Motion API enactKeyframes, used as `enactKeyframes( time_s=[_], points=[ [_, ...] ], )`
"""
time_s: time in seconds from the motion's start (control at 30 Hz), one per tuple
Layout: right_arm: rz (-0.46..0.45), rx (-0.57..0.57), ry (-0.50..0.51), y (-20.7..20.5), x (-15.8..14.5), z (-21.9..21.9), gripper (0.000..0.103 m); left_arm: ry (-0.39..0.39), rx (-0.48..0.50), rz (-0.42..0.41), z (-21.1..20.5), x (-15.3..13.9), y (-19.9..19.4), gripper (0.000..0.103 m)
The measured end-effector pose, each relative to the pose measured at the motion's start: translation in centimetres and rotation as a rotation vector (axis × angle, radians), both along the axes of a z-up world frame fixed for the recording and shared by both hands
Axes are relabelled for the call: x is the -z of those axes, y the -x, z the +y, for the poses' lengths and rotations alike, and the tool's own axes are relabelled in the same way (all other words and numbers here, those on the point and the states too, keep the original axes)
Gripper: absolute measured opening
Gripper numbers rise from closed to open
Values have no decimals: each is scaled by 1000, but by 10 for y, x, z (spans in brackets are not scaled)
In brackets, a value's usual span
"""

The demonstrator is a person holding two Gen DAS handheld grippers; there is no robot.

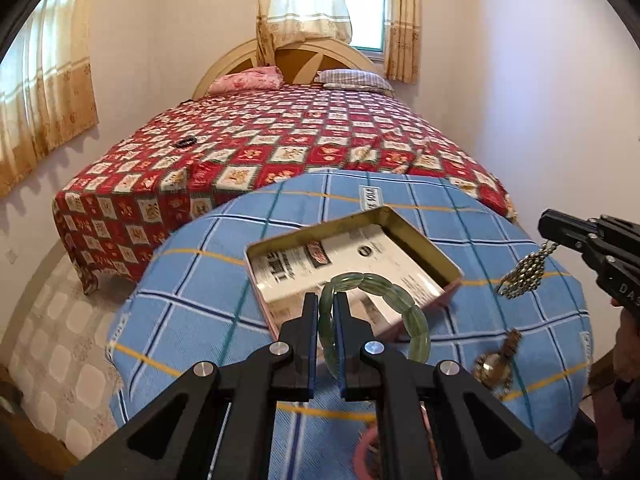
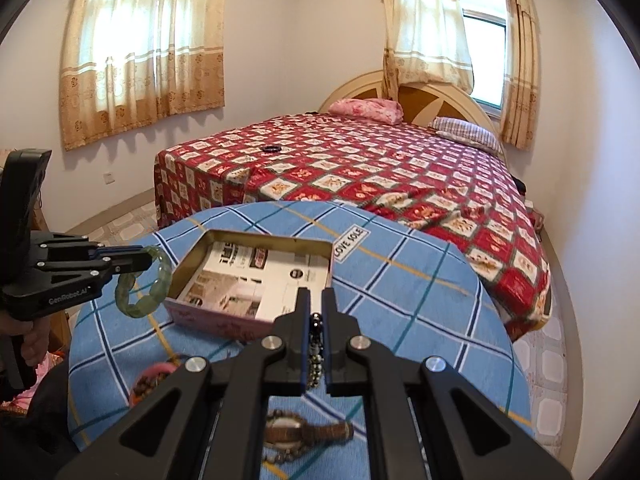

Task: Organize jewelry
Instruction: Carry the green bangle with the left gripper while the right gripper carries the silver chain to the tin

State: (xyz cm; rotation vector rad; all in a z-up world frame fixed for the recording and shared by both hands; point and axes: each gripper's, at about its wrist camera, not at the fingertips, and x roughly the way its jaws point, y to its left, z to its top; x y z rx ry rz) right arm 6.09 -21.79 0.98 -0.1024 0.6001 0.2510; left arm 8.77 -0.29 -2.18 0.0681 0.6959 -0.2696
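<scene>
- The left gripper (image 1: 328, 312) clamps the green bracelet (image 1: 400, 300), ring standing on edge above the open tin (image 1: 420, 240).
- The right gripper (image 2: 316, 316) pinches a bead chain (image 1: 526, 272), hanging straight down over the blue cloth (image 2: 420, 300).

Light: bright daylight through the curtained windows (image 2: 148, 48) behind the bed (image 2: 360, 176);
Edges: fisheye bend, dark corners;
Blur: slight near objects

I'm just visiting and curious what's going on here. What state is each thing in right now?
Left gripper: shut on the green bracelet, held in the air.
Right gripper: shut on the bead chain, which dangles.
Tin box: open, no jewelry inside.
Watch: lying on the blue cloth.
</scene>
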Motion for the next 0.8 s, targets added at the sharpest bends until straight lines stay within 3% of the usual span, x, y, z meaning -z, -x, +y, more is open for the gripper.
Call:
enactKeyframes(
  time_s=[0.33,0.8],
  points=[
    [10,-24,18,-44,9,17,7,-35,-70,17,12,16,-49,7],
    [122,-26,43,-89,51,32,7,-81,-92,59,11,37,-78,7]
  ],
)
